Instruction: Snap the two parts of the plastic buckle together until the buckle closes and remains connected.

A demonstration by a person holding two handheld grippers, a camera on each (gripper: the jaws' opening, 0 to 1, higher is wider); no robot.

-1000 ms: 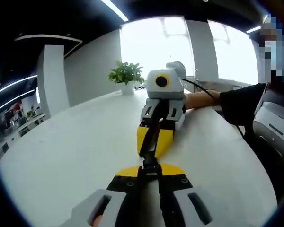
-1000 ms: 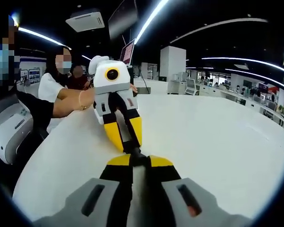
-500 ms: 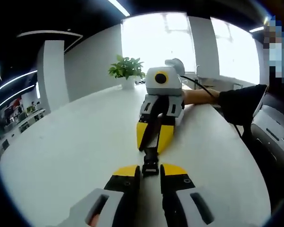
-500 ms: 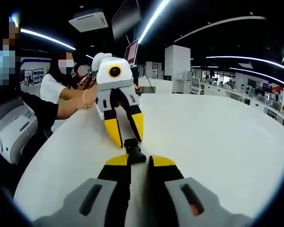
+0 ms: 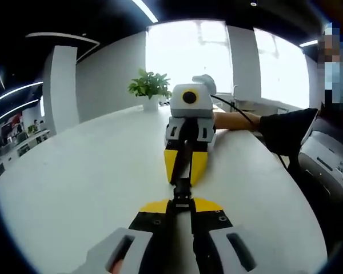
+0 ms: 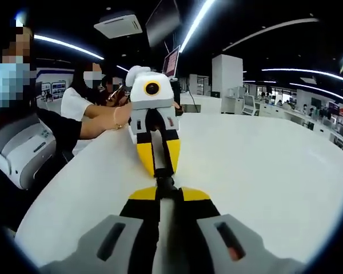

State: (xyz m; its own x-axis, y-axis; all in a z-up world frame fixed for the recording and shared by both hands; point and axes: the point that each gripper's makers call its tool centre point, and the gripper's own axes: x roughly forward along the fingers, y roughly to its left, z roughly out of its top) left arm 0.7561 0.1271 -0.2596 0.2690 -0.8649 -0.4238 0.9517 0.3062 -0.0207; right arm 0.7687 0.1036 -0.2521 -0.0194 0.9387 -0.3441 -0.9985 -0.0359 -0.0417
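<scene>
Two yellow-tipped tools, left tool (image 5: 181, 204) and right tool (image 6: 165, 192), each clamp one black plastic buckle half (image 5: 182, 190) above the white surface (image 5: 91, 171); we judge mating is underway, needing a firm straight push.

An open-plan office: long white table (image 6: 263, 165), laptop (image 6: 171, 60), potted plant (image 5: 150, 88) (strip-lit ceiling).

A big bright office with a long white bench

The white bench (image 5: 74, 182) runs far back to a green plant (image 5: 150, 87) in a white pot by tall bright windows (image 5: 188, 54). Long light strips (image 6: 208, 14) shine on the dark ceiling, and a white pillar (image 6: 227, 74) stands behind.
</scene>
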